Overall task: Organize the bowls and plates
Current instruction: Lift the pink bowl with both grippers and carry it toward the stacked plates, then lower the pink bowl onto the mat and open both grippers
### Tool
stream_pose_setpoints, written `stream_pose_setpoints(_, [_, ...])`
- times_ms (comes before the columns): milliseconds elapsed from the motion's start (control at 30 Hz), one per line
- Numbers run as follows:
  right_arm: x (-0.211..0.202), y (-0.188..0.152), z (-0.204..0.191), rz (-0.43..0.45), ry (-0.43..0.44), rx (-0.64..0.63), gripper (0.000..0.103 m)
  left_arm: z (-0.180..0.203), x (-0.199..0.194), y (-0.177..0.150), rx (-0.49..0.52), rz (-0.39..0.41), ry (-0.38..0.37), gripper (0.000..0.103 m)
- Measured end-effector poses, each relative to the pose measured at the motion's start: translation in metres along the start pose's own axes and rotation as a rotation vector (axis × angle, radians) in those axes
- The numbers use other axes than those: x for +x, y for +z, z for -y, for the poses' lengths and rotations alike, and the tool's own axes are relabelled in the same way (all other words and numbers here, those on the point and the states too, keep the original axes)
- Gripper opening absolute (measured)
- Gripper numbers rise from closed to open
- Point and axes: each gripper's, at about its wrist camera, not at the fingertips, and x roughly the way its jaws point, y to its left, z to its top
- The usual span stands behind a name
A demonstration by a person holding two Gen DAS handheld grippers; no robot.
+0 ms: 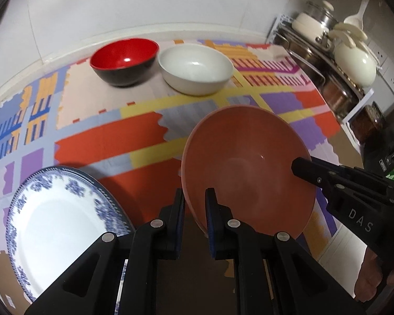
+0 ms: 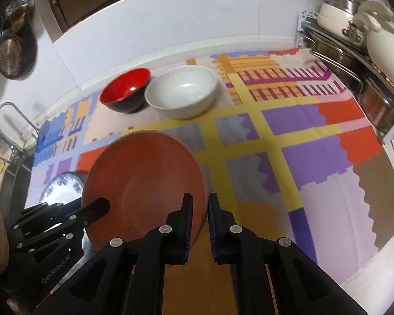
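A salmon-pink bowl [image 1: 249, 162] [image 2: 144, 173] hangs over the patterned mat, held from both sides. My left gripper [image 1: 194, 197] is shut on its left rim, and the right gripper [image 2: 199, 202] is shut on its right rim. In each wrist view the other gripper's finger [image 1: 304, 169] [image 2: 99, 207] reaches inside the bowl. A red bowl with a black outside [image 1: 124, 57] [image 2: 126, 89] and a white bowl [image 1: 195, 65] [image 2: 182, 89] stand side by side at the back of the mat. A white plate with a blue floral rim [image 1: 57, 223] [image 2: 63, 186] lies at the left front.
The colourful mat [image 1: 105, 144] [image 2: 315, 157] covers the counter up to a white wall. A rack of pots and lids [image 1: 328, 60] [image 2: 354, 52] stands at the back right. A sink tap [image 2: 13, 113] and hanging strainers are at the left.
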Motion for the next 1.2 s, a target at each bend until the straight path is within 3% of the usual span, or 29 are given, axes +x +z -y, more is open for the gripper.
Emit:
stream_pose_setpoints(433, [0.017,-0.010,0.026,-0.064,-0.010,0.010,0.013,0.017,0.024,-0.005,0.006,-0.071,0.002,0.016])
stream_pose_setpoints(867, [0.024,-0.012,0.033,-0.083,0.018,0.008,0.014,0.022,0.030,-0.004,0.002,-0.082,0.020,0.019])
stream_pose_setpoints(967, [0.025,-0.012,0.035,-0.084,0.031,0.019,0.014,0.019,0.030,-0.002,-0.018,-0.091,-0.010,0.022])
stream_pose_setpoints(1100, [0.027,-0.011,0.040,-0.095,0.047,0.049,0.015,0.016,0.023,0.002,-0.024,-0.066,-0.003,0.039])
stream_pose_setpoints(1200, [0.023,-0.009,0.039,-0.078,0.039,0.038,0.024,0.014,0.016,0.005,-0.014,-0.038,0.016,0.042])
